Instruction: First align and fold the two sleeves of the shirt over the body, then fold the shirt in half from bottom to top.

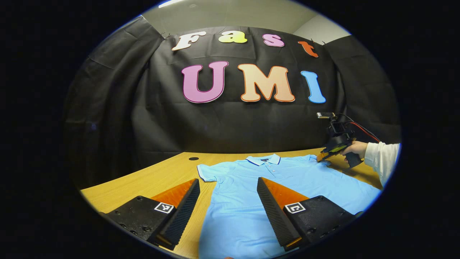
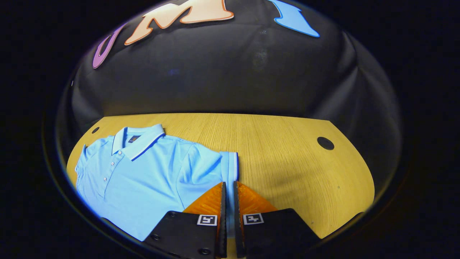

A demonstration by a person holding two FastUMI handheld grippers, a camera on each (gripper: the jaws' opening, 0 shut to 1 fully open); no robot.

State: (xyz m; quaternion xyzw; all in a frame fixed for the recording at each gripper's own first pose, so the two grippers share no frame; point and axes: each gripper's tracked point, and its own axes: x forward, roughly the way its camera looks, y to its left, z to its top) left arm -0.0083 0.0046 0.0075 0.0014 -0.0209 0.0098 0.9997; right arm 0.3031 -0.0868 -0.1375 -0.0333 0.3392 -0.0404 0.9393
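Shirt: the light blue polo shirt (image 1: 248, 194) lies flat and face up on your tabletop (image 1: 158, 180), collar (image 1: 265, 160) toward 12 o'clock in the left gripper view, both short sleeves spread out to the sides.
Left gripper: your left gripper (image 1: 228, 210) hangs above the lower body of the shirt with its fingers spread wide, grasping nothing; one finger sits over bare wood at 7 o'clock, the other over the cloth at 5 o'clock.
Right gripper: your right gripper (image 2: 228, 212) has its fingers clenched on the cuffed edge of the sleeve (image 2: 230, 167), a strip of blue cloth showing between them at 6 o'clock in the right gripper view.
Far view: in the left gripper view, the right gripper (image 1: 322, 156) sits at 3 o'clock, at the shirt's sleeve edge, held by a hand (image 1: 355, 148) in a white sleeve.
Tabletop: two dark round holes (image 2: 325, 143) sit near the back edge.
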